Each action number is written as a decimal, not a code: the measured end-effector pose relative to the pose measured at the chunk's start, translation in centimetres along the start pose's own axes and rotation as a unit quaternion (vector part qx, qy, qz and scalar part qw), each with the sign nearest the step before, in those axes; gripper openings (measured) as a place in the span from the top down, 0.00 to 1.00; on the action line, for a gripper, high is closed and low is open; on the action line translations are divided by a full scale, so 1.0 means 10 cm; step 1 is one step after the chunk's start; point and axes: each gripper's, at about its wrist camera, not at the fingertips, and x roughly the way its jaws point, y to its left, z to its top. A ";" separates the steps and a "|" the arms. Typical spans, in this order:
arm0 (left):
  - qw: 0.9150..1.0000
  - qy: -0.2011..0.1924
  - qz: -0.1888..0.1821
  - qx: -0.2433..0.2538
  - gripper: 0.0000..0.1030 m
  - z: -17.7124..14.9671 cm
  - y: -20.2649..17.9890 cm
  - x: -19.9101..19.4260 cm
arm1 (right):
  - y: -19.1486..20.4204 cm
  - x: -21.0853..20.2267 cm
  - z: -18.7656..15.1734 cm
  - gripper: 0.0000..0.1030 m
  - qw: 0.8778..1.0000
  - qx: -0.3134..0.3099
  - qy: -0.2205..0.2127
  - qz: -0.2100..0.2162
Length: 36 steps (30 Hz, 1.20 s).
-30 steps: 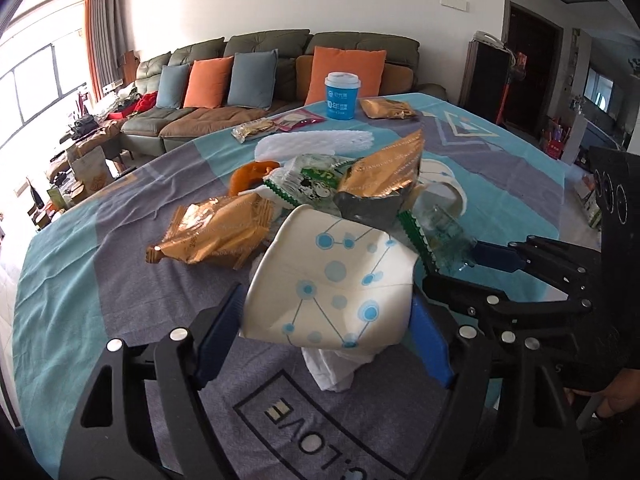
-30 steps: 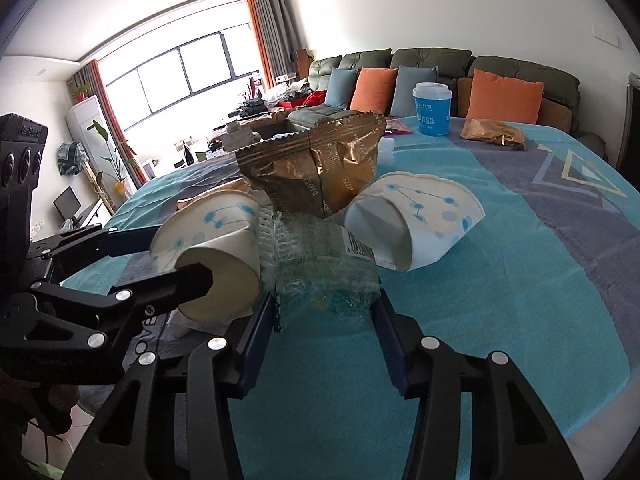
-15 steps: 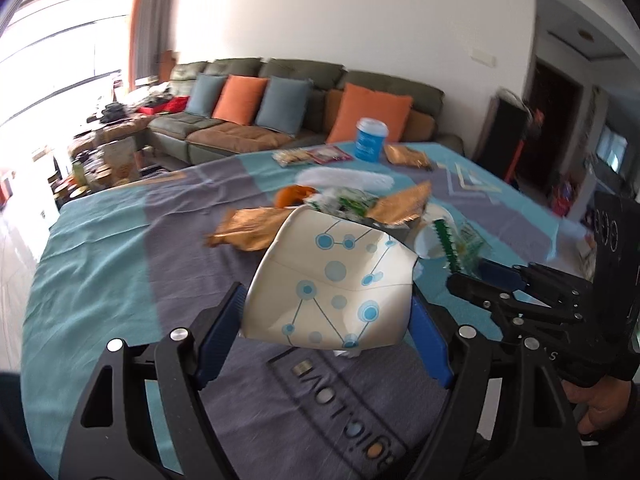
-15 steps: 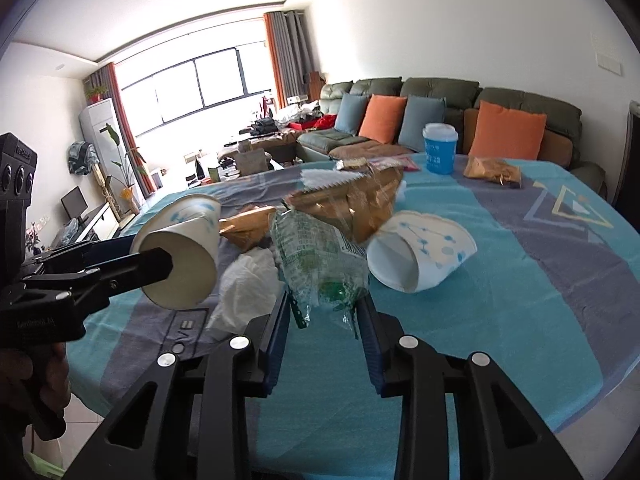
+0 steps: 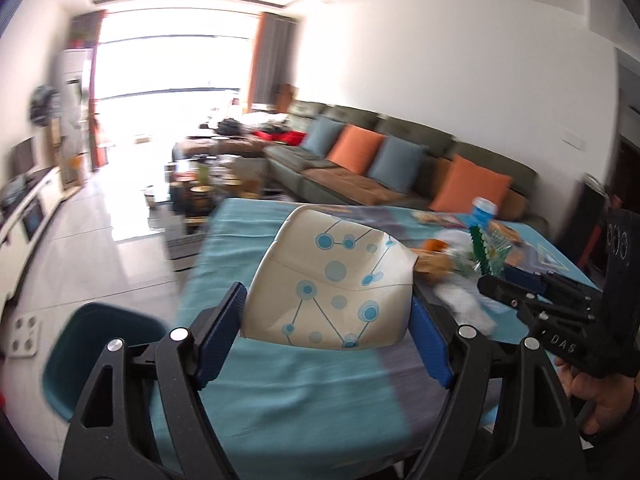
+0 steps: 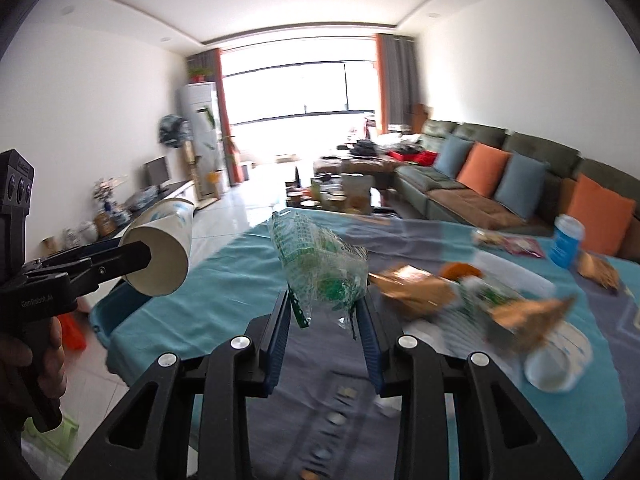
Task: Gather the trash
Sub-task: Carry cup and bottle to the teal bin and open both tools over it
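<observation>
My left gripper (image 5: 326, 332) is shut on a white paper cup with blue dots (image 5: 332, 284) and holds it in the air over the table's left edge; the cup also shows in the right wrist view (image 6: 160, 256). My right gripper (image 6: 326, 320) is shut on a crumpled clear plastic bottle with a green label (image 6: 320, 268), lifted above the table. A teal bin (image 5: 96, 356) stands on the floor below left of the table; it also shows in the right wrist view (image 6: 116, 312). More trash lies on the table: gold wrappers (image 6: 416, 288), another paper cup (image 6: 556, 360), white tissue (image 5: 464, 300).
The table has a teal and grey cloth (image 6: 224, 288). A blue lidded cup (image 6: 566, 240) stands at its far side. A green sofa with orange and blue cushions (image 6: 500, 176) runs along the right wall. A cluttered coffee table (image 6: 344, 188) stands beyond.
Both grippers have swung left, away from the trash pile, carrying the cup and the bottle. The teal bin on the floor has come into view.
</observation>
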 end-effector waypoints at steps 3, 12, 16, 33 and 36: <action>0.999 -0.012 0.045 -0.017 0.25 0.00 0.34 -0.23 | 0.28 0.14 0.15 0.69 0.999 -0.022 -0.001 0.042; 0.983 -0.022 0.168 -0.069 0.25 -0.07 1.43 -0.76 | 1.30 0.70 0.54 0.69 0.982 -0.083 0.029 0.166; 0.978 -0.004 0.184 -0.096 0.25 -0.19 1.90 -0.80 | 1.73 1.08 0.63 0.69 0.970 -0.096 0.074 0.212; 0.963 0.117 0.211 -0.117 0.20 -0.82 2.55 0.34 | 2.74 2.21 0.22 0.65 0.926 -0.159 0.254 0.231; 0.963 0.124 0.214 -0.109 0.16 -0.83 2.55 0.44 | 2.75 2.26 0.22 0.55 0.924 -0.159 0.259 0.232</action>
